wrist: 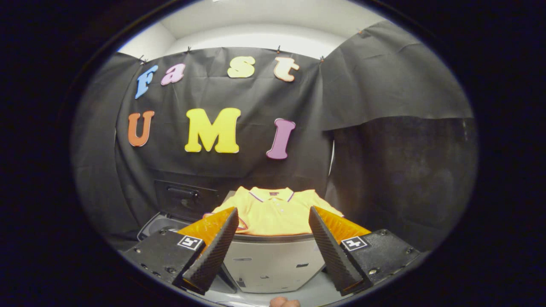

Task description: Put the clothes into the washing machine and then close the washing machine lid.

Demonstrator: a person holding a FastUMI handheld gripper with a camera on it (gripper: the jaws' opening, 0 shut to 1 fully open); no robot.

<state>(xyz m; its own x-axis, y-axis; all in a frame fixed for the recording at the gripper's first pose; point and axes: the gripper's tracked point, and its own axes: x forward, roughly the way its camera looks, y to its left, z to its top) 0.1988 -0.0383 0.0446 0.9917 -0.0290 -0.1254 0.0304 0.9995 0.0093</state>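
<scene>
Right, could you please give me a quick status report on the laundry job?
Gripper jaws open, holding nothing. Yellow shirt lies flat on the grey unit just ahead. Washer lid up, beyond the left finger. Nothing in the way.

Black cloth wall (384, 106) — white ceiling (256, 25) above it.

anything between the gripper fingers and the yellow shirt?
Nothing is in the way. In the gripper view the open gripper frames bare grey surface, with the yellow shirt lying flat just beyond its fingertips.

Shirt (273, 211) beyond spread tongs (273, 245), lid (186, 199) left.
</scene>
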